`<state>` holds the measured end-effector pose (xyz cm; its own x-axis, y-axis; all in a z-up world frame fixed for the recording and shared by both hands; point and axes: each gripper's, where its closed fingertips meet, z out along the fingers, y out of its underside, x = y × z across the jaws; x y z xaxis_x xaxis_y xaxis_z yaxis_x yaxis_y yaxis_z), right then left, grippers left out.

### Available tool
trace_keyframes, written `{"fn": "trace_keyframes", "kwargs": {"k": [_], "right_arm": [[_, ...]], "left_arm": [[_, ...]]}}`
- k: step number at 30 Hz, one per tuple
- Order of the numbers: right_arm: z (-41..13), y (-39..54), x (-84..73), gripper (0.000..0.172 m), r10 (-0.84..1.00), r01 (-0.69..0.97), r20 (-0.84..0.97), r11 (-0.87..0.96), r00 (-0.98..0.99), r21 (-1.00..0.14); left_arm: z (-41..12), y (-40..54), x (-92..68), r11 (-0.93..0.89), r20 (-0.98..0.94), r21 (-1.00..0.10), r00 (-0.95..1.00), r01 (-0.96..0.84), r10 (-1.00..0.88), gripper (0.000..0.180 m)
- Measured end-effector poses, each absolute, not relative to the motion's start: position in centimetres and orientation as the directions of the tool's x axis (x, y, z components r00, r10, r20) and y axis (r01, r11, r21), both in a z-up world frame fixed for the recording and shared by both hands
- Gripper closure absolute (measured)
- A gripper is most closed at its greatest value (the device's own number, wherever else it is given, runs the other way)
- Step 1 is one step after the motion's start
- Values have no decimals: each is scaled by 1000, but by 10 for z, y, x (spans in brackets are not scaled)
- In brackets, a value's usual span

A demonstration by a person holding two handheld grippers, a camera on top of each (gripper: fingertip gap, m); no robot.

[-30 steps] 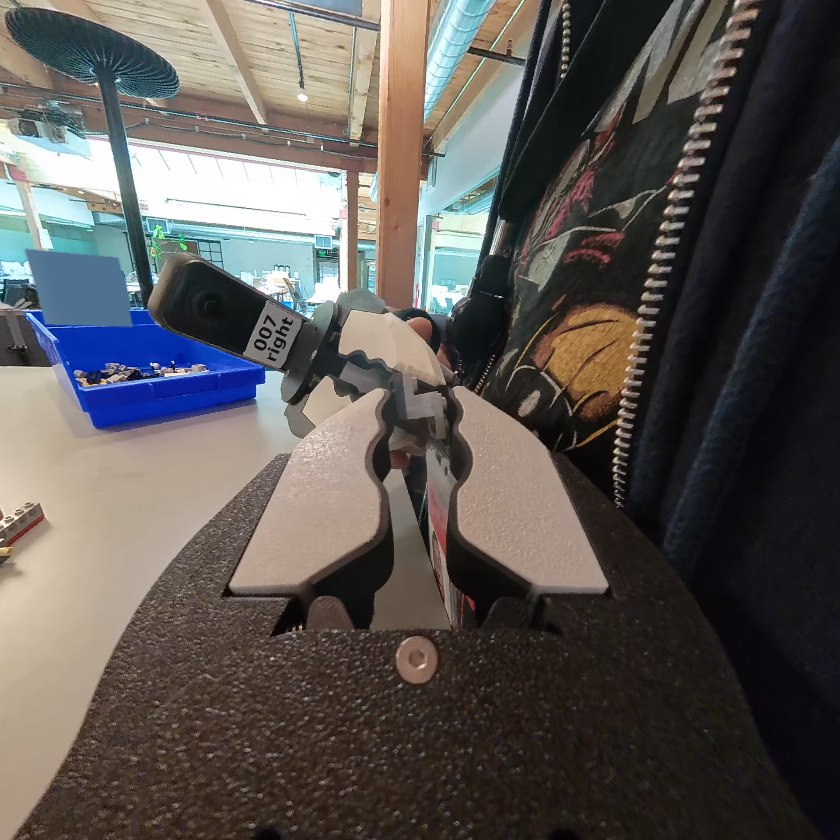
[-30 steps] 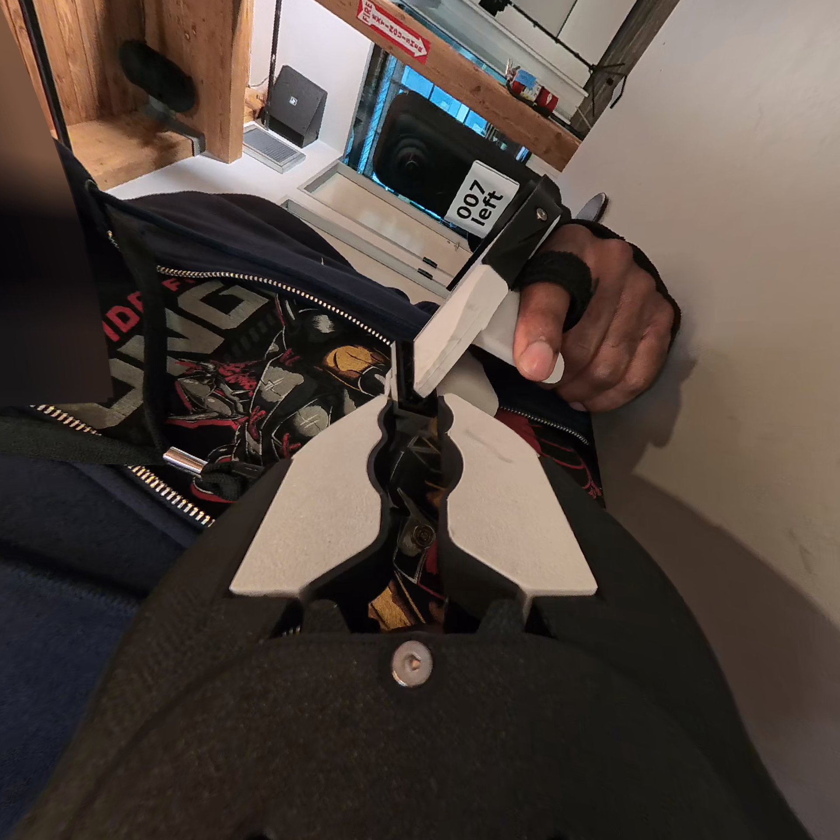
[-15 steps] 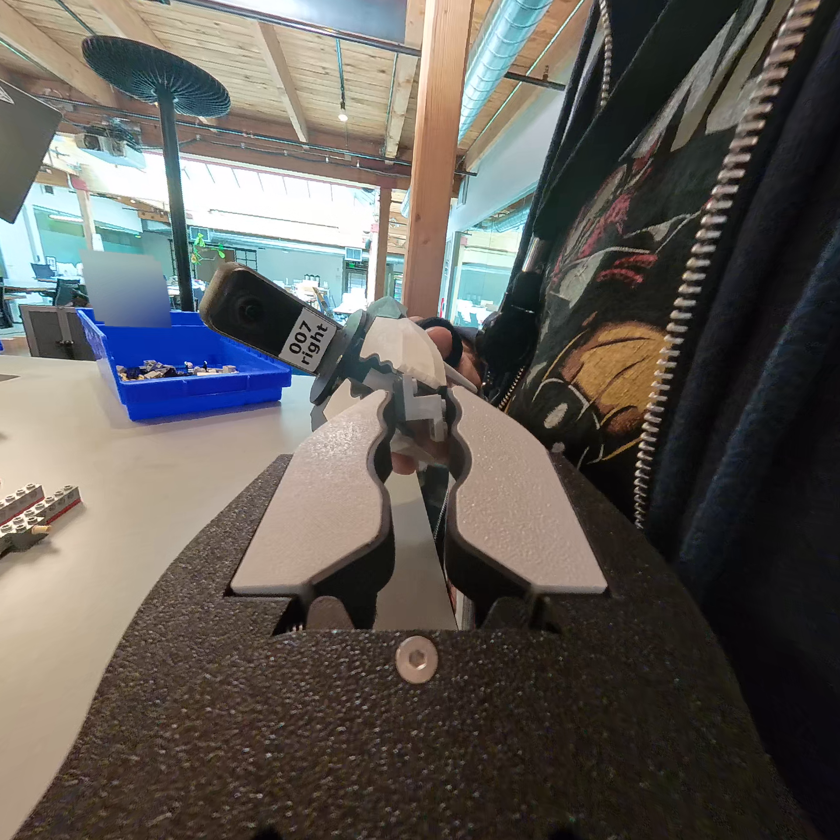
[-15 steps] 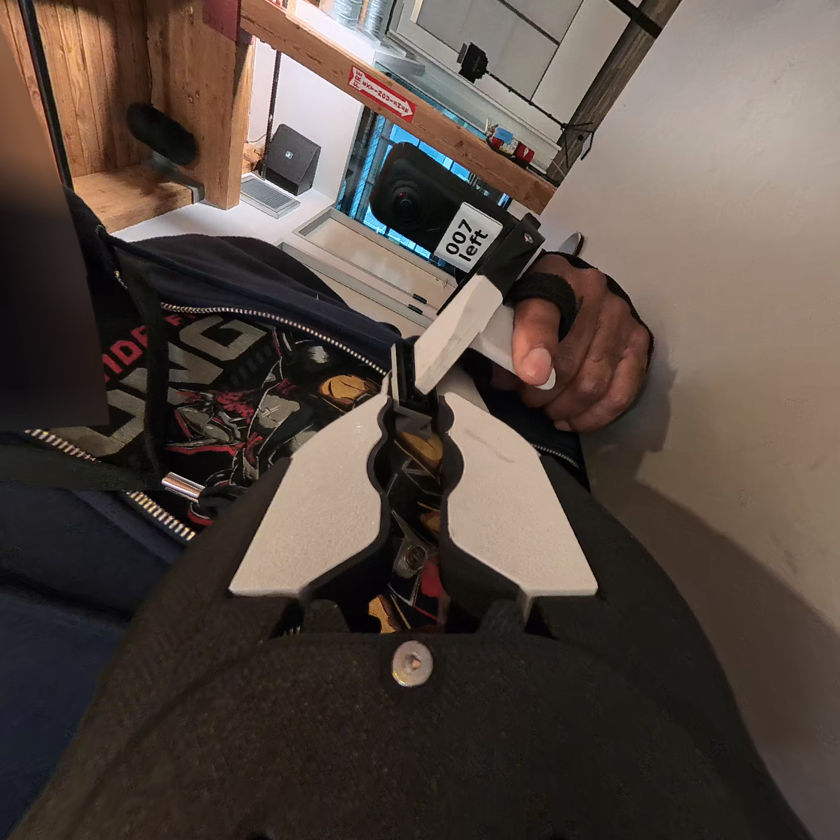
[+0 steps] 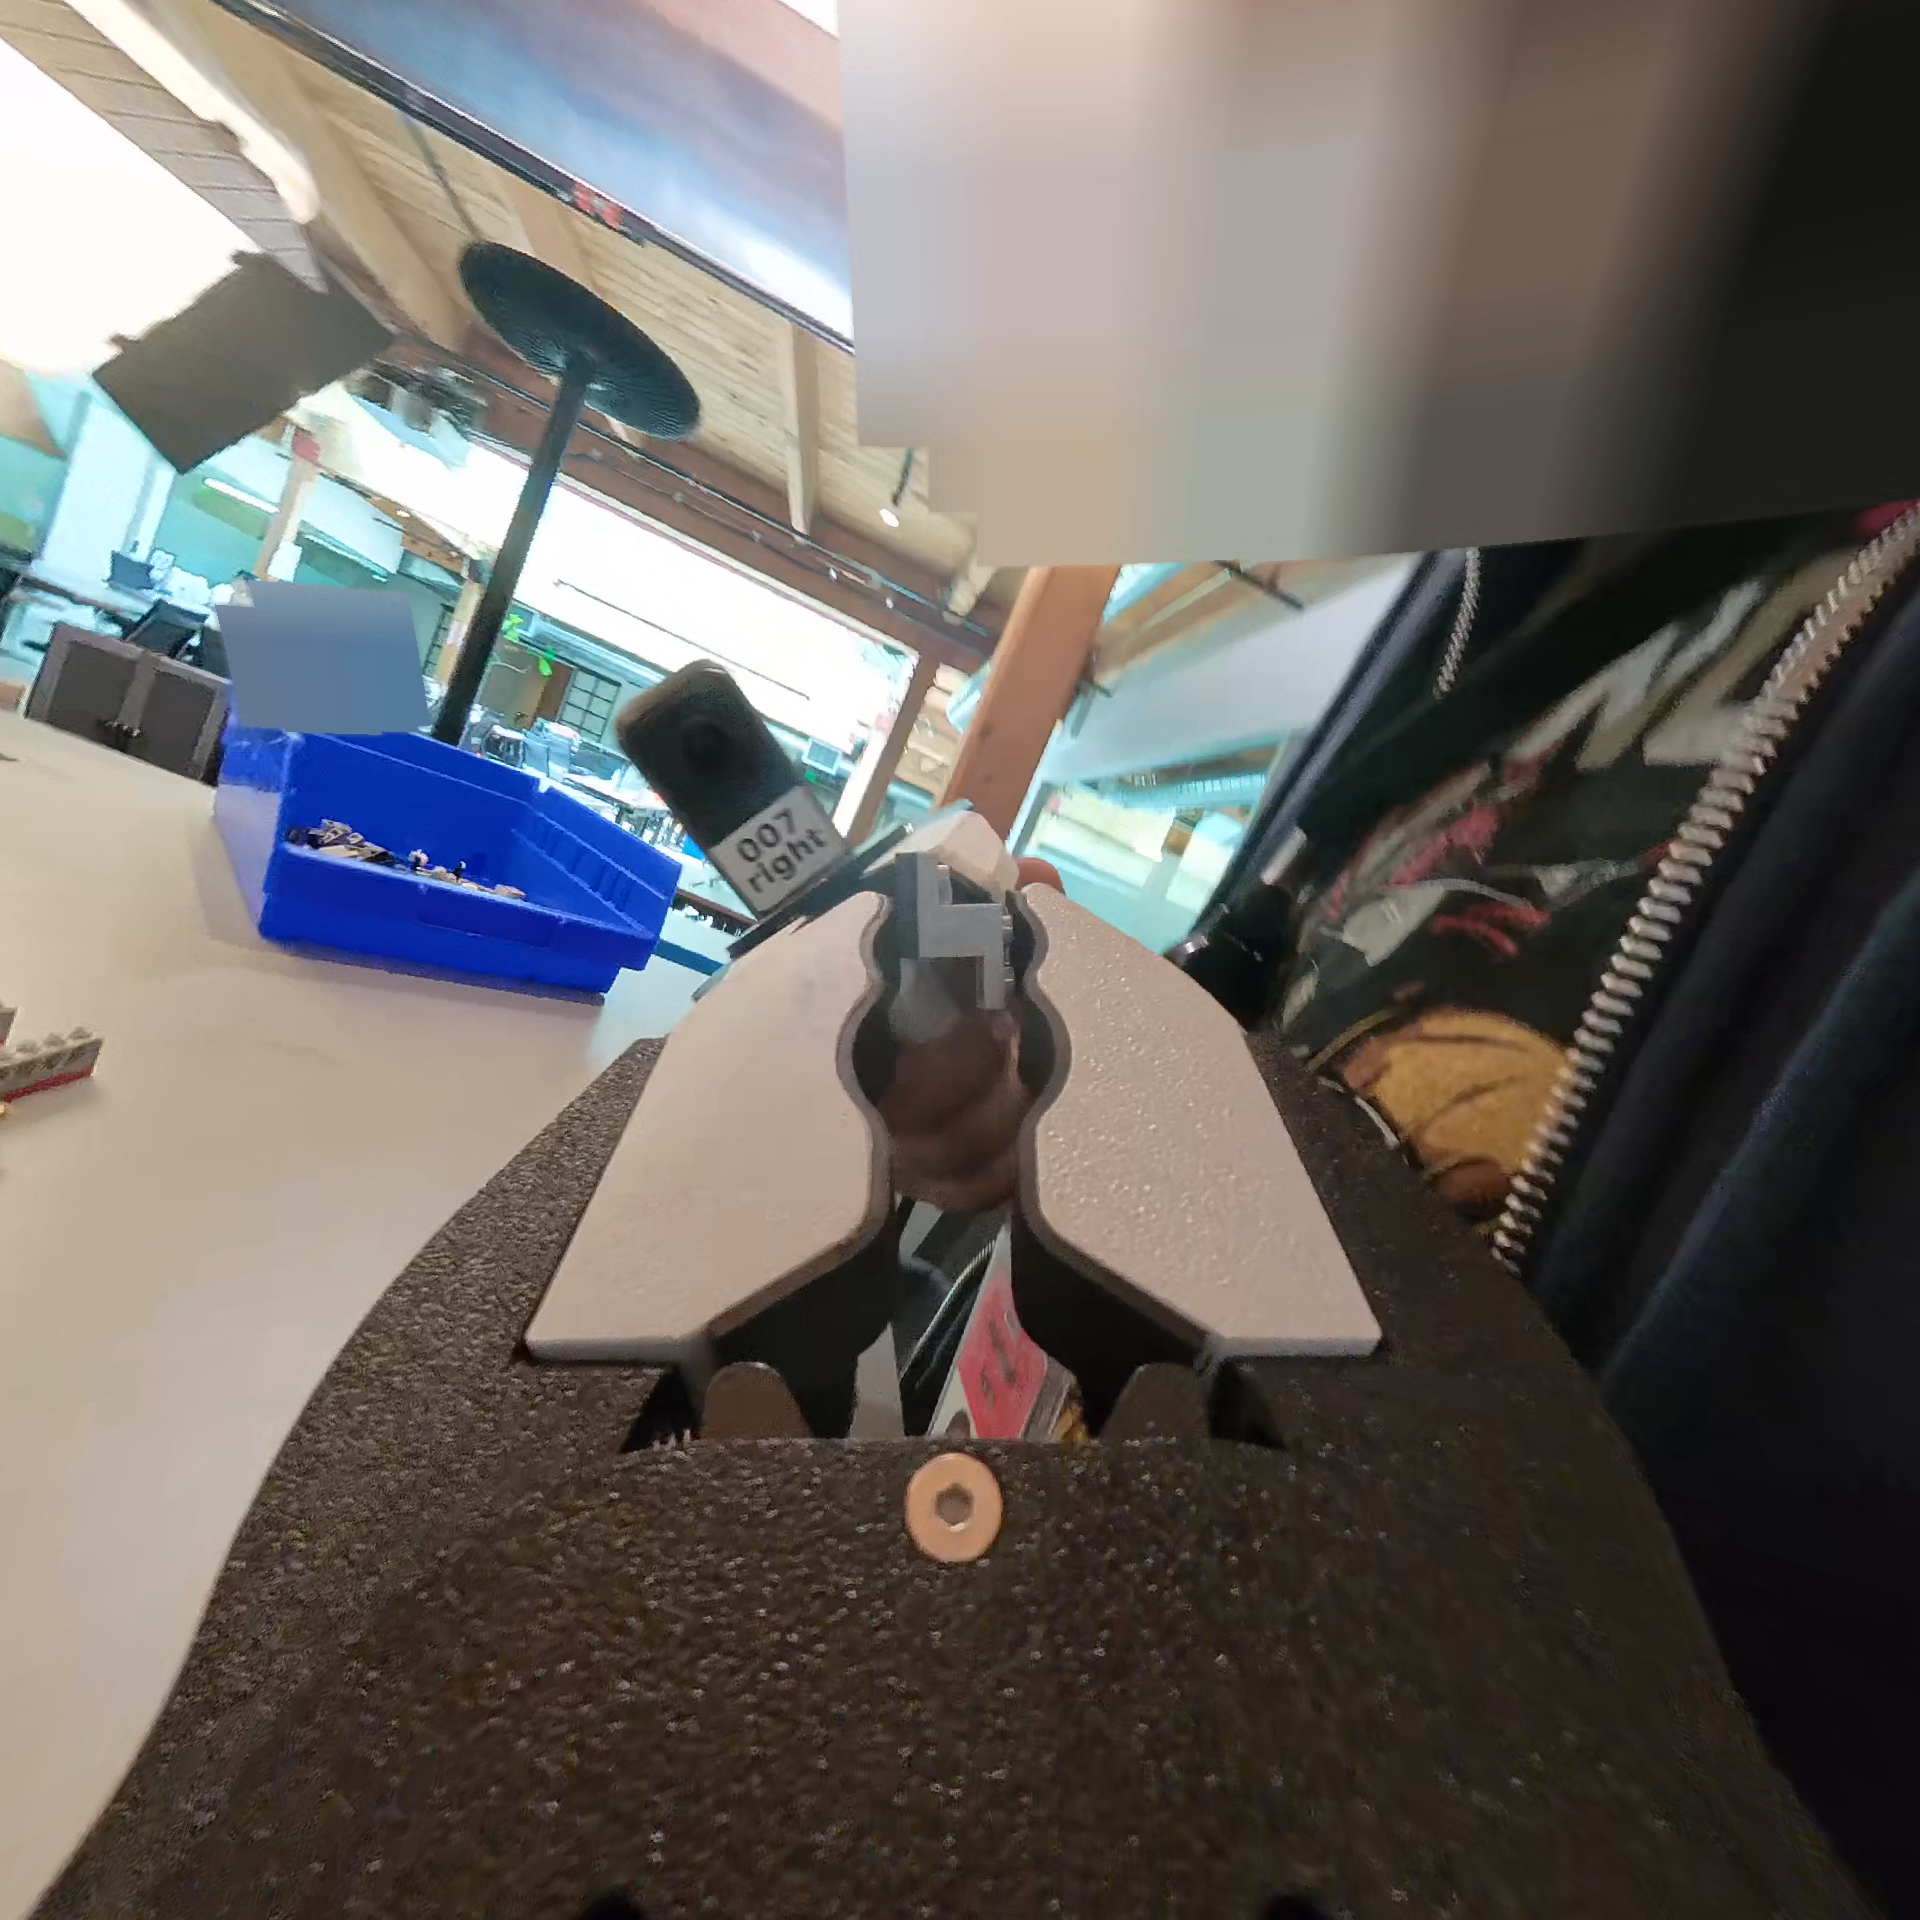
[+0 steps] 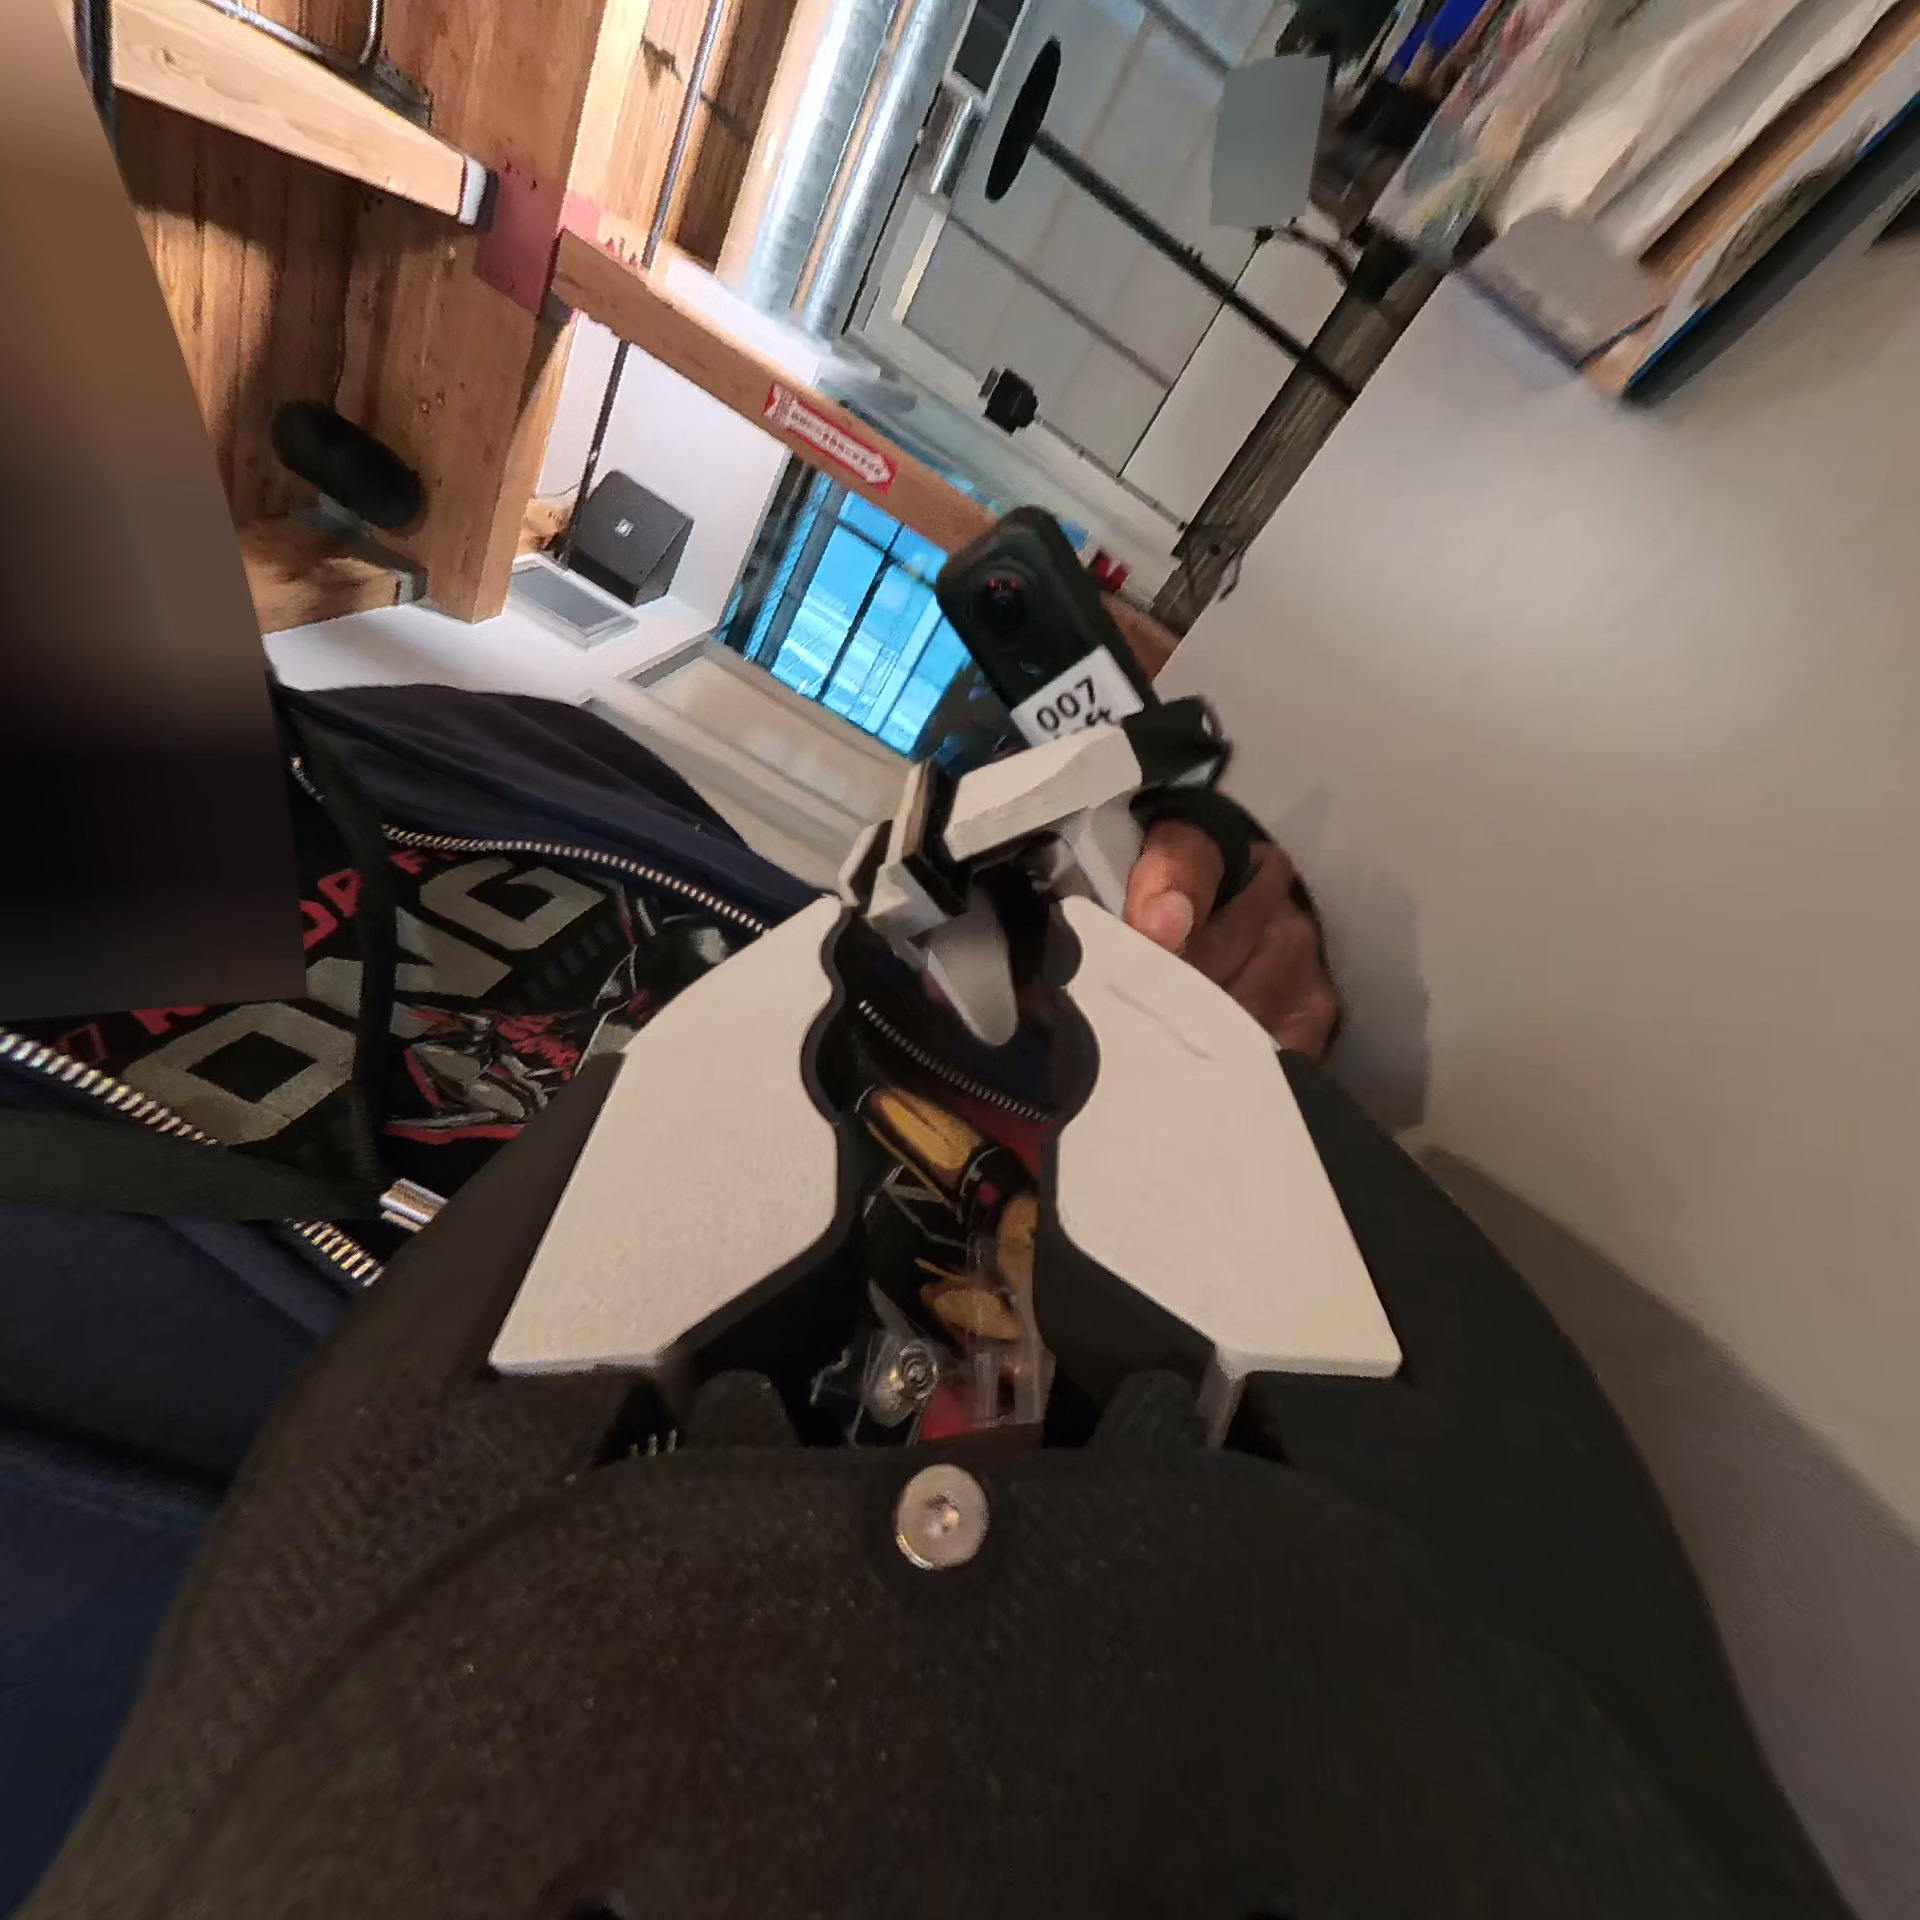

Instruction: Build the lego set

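Note:
In the left wrist view my left gripper (image 5: 951, 925) is shut on a small stepped assembly of grey bricks (image 5: 956, 935), held above the white table (image 5: 260, 1195). My right gripper's camera (image 5: 717, 758) shows just behind it. In the right wrist view my right gripper (image 6: 956, 914) is open. The grey assembly (image 6: 888, 873) stands at its fingertips, close to the left tip with a clear gap to the right one. The left gripper's fingers (image 6: 1039, 800) clamp the assembly, with a hand (image 6: 1226, 935) on the left gripper's handle.
A blue bin (image 5: 436, 883) with small loose pieces stands on the table at the left. A few joined bricks (image 5: 47, 1055) lie at the left edge. A person's dark zipped hoodie (image 5: 1714, 1143) is close on the right. A black pole with a round top (image 5: 520, 540) stands behind the bin.
My right gripper's jaws have opened and let go of the grey assembly, which they gripped before. My left gripper keeps its hold. Both grippers have tilted and shifted.

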<state>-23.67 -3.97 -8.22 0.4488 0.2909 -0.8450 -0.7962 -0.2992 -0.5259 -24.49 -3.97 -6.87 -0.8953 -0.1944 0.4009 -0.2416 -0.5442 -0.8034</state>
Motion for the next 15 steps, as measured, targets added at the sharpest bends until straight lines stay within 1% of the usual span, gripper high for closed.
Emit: {"fn": "trace_keyframes", "kwargs": {"k": [3, 5, 7, 12, 15], "right_arm": [[-79, -37, -223, 140, 229, -764, -792, -215, 566, -608], [-83, -34, -223, 143, 189, -722, -755, -221, 628, -655], [-85, -32, -224, 143, 164, -689, -725, -228, 669, -688], [-86, -32, -219, 149, 120, -666, -692, -196, 712, -720], [-91, -33, -217, 149, 96, -674, -698, -197, 709, -712]], "left_arm": [[-69, -35, -233, -602, 493, -740, -851, -301, -181, 161], [-73, -36, -228, -606, 524, -730, -828, -317, -198, 160], [-75, -38, -226, -604, 541, -727, -815, -328, -209, 160], [-79, -37, -220, -637, 608, -681, -764, -363, -215, 161], [-82, -38, -219, -645, 640, -658, -740, -389, -207, 161]]}}
